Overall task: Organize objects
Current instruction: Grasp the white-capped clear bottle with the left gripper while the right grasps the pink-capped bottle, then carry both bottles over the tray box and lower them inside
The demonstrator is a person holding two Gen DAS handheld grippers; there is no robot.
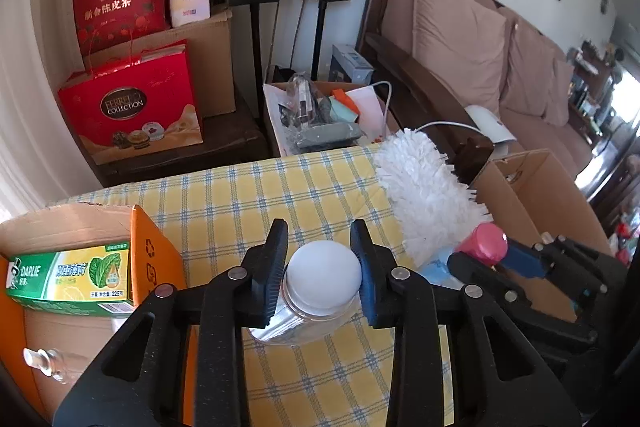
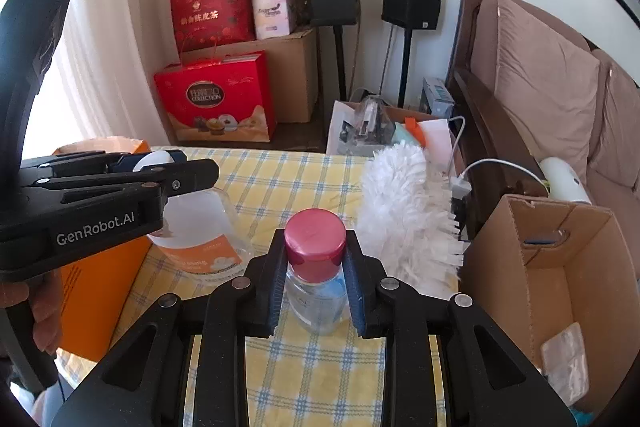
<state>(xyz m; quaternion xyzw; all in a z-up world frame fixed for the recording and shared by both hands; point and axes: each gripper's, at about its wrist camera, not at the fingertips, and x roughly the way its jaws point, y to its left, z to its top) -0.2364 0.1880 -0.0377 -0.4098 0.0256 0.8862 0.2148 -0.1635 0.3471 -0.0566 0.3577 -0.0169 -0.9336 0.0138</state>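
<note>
Each gripper had its fingers clamped on a bottle over the checked table [image 1: 248, 195], the left gripper [image 1: 320, 267] on the white-capped bottle [image 1: 320, 279] beside the orange box [image 1: 156, 251], the right gripper [image 2: 316, 267] on the pink-capped bottle [image 2: 316, 259] near the brown carton [image 2: 540, 267], apparently ready for sorting into those boxes

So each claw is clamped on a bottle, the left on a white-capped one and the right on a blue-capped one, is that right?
Not quite. The right claw is clamped on a bottle with a pink cap, not blue, as the right wrist view shows. The left claw does grip the white-capped bottle.
</note>
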